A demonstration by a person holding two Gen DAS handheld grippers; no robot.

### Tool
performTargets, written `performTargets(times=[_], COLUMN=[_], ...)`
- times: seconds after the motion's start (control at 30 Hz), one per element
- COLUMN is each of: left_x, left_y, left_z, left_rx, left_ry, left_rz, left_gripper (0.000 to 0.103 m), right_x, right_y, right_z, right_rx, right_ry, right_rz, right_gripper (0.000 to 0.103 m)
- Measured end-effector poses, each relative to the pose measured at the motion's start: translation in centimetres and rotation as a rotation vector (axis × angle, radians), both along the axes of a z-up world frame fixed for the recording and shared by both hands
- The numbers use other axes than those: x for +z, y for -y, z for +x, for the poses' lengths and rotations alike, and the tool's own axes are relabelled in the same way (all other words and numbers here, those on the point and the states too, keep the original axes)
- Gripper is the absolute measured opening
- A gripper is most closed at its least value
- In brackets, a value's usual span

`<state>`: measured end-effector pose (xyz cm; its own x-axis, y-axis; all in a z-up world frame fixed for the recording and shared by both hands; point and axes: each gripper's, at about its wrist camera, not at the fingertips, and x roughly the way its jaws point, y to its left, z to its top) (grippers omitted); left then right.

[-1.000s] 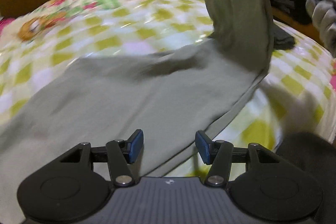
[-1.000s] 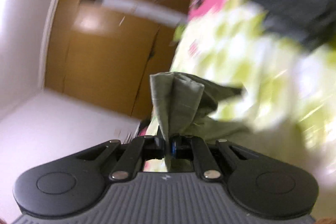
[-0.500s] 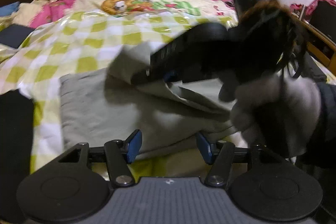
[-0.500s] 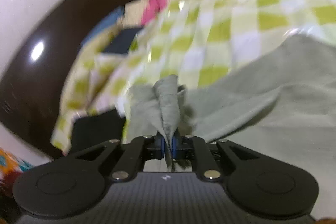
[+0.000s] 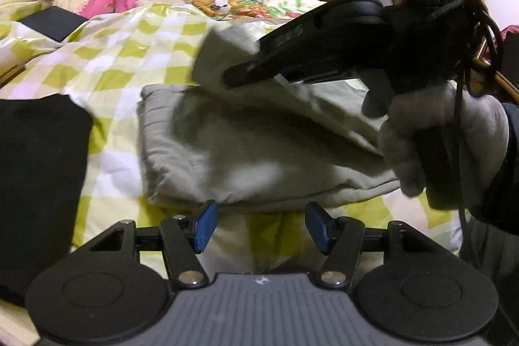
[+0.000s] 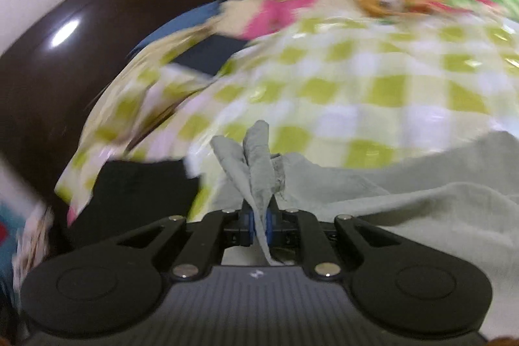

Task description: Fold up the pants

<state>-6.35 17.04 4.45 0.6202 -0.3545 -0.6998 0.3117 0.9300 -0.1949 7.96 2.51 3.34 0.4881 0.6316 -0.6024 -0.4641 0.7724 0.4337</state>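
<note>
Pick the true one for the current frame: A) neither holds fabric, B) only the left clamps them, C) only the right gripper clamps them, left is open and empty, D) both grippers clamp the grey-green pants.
C: the right gripper has its jaws shut on a bunched edge of the grey-green pants, while the left gripper has its jaws spread with nothing between them.
</note>
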Motion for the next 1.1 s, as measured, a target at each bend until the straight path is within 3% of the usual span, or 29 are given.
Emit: performTargets(times=[0.07,0.17,0.23,0.33,0.53,0.63,0.73,0.83,0.93,1.1], left_x=[-0.1,-0.1,0.2,0.7,2.9,3.6,3.1,2.6,1.9,0.8], left_y=[-0.5,-1.0,-1.2,-1.4,-0.4,0.8,2.6,4.0,4.2,3.5], left_z=[-0.4,-1.0,-1.2,-1.0,0.0,1.0,2.3,3.4,3.5,2.9], left_rx=[0.011,0.023,0.024,0.017,-0.013,-0.049,-0.094,-0.111,-0.110,-0.104], left_ry=[-0.009,-0.017,-0.021,-0.027,0.051,0.084,0.085,0.066,0.034,-0.015], left_rz=[0.010,0.024,0.021,-0.004,0.036,0.053,0.072,0.080,0.071,0.110], left_gripper=[0.072,0.072,0.072,0.072,0.072,0.077,0.077,0.077,0.077,0.077], right_x=[-1.0,-3.3,-3.5,-2.6,-0.3,-0.1,-0.8,-0.9,-1.2,-3.3], right_y=[-2.1,-4.4,-3.9,-2.1,3.9,8.2,11.8,12.6,10.7,5.1], right_z=[-1.0,-1.7,-2.1,-2.4,-4.3,-5.1,-5.2,-3.8,-1.5,1.3], right_rx=[0.065,0.130,0.120,0.114,0.027,-0.061,-0.143,-0.162,-0.039,0.217], right_ry=[0.001,-0.032,-0.069,-0.126,-0.128,-0.140,-0.159,-0.151,-0.158,-0.259], right_rz=[-0.050,-0.159,-0.115,-0.009,0.073,0.054,0.039,0.073,0.085,-0.019], right_gripper=[0.009,0.019,0.024,0.043,0.045,0.051,0.054,0.054,0.057,0.059])
